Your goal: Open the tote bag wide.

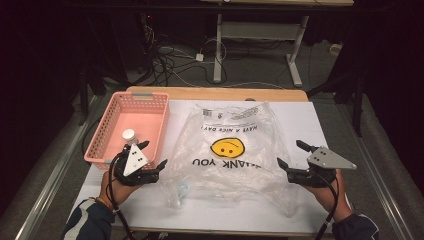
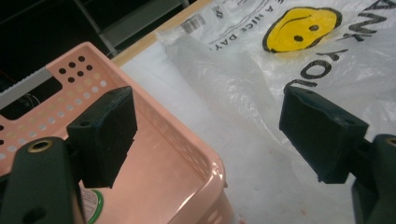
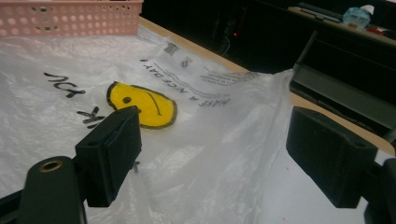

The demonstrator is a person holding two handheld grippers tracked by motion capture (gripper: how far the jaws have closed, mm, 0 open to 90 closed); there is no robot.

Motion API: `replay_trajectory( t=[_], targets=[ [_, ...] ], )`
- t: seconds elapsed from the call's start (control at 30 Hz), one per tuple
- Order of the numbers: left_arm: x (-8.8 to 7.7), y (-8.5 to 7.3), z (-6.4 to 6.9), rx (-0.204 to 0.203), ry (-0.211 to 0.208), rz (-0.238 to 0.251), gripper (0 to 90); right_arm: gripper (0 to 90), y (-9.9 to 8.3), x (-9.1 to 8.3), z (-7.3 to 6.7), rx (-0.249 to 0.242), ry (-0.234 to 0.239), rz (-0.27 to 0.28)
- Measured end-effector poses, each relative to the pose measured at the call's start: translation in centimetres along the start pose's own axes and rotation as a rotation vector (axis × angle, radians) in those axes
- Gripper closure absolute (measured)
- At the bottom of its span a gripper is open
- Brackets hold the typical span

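A: Status?

B: Thank-you bag (image 1: 232, 150) lies flat on the tabletop (image 1: 300, 115), just right of the pink basket (image 1: 150, 98). My left gripper (image 1: 152, 154) sits at the bag's left edge, right gripper (image 1: 291, 155) at its right edge. Both jaws wide open, gripping nothing.

A: Progress?

B: Looks barely started. Bag ungrasped. White-capped bottle (image 1: 128, 135) stands in the basket, left of the bag. Something small inside the bag's near corner; can't identify it.

Looked like a lab or recording room: dark walls, tangled floor cables (image 1: 170, 60), adjustable desk frame (image 1: 260, 45) well beyond the fingers, white-covered worktable (image 1: 310, 120).
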State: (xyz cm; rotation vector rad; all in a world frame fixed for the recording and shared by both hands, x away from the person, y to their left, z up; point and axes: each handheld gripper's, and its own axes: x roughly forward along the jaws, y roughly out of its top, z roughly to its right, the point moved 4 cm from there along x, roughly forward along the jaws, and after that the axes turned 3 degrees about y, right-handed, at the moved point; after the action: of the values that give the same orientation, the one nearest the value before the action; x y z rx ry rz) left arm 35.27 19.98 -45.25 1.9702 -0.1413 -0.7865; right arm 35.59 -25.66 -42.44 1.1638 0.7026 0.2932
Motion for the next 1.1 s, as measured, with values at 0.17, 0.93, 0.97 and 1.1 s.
replay_trajectory(
  t=[0.17,0.93,0.97,1.1],
  targets=[
    [0.1,-0.1,0.3,0.001,-0.002,-0.005,18.8,18.8,0.2,0.0,-0.5,-0.019,0.005,-0.003],
    [-0.3,-0.5,-0.1,0.009,0.011,-0.001,18.8,29.3,0.9,7.1,7.3,0.084,-0.031,-0.179],
    [-0.3,-0.5,-0.1,0.011,0.015,0.001,18.8,30.0,1.3,9.3,8.5,0.105,-0.016,-0.215],
    [-0.6,-0.5,-0.1,0.002,0.012,0.012,18.8,31.8,2.0,12.9,10.4,0.128,-0.03,-0.261]
  ],
)
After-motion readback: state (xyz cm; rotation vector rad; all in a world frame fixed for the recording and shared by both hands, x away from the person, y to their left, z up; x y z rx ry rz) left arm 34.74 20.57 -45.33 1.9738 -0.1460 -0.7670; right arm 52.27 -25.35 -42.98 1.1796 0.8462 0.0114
